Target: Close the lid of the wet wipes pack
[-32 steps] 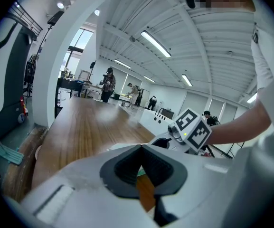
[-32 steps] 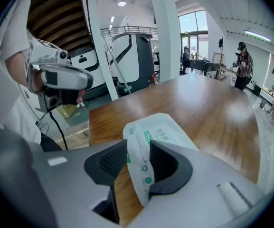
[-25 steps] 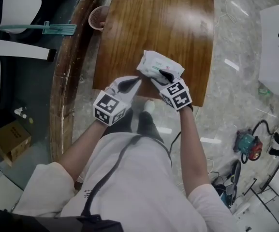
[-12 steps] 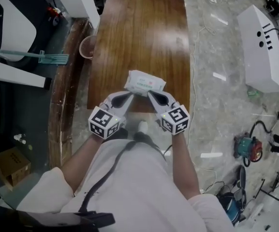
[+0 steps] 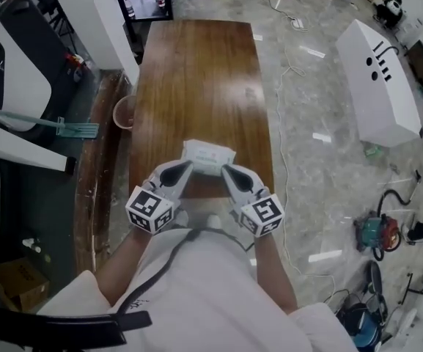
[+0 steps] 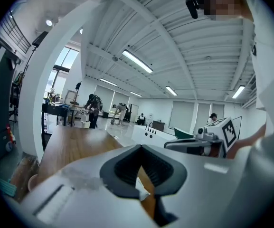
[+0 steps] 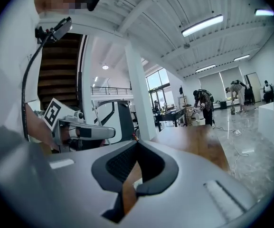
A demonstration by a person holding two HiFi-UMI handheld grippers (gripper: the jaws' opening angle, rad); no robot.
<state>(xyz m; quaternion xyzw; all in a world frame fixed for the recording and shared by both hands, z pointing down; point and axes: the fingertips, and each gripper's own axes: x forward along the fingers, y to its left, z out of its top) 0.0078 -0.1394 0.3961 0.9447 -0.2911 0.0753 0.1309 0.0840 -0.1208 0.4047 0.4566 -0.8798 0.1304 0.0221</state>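
Note:
The white wet wipes pack (image 5: pixel 208 155) lies flat near the front edge of the long wooden table (image 5: pixel 196 72), and its lid looks flush with the top. My left gripper (image 5: pixel 188 166) hovers just short of the pack's left side and my right gripper (image 5: pixel 224 169) just short of its right side. Both point forward at about level and touch nothing. In the left gripper view the left gripper (image 6: pixel 139 147) has its tips together, with a sliver of the pack (image 6: pixel 141 188) showing below them. The right gripper (image 7: pixel 137 142) is likewise shut and empty in its own view.
A pinkish bin (image 5: pixel 124 111) stands on the floor by the table's left side, with a teal broom (image 5: pixel 72 129) beside it. A white pillar (image 5: pixel 94 20) rises at the far left. A long white cabinet (image 5: pixel 383 72) and cables lie on the floor to the right.
Both grippers have lifted up and drawn back from the pack. A second ago the right gripper rested on the pack's top; now it is off it and shut. The pack stays on the table.

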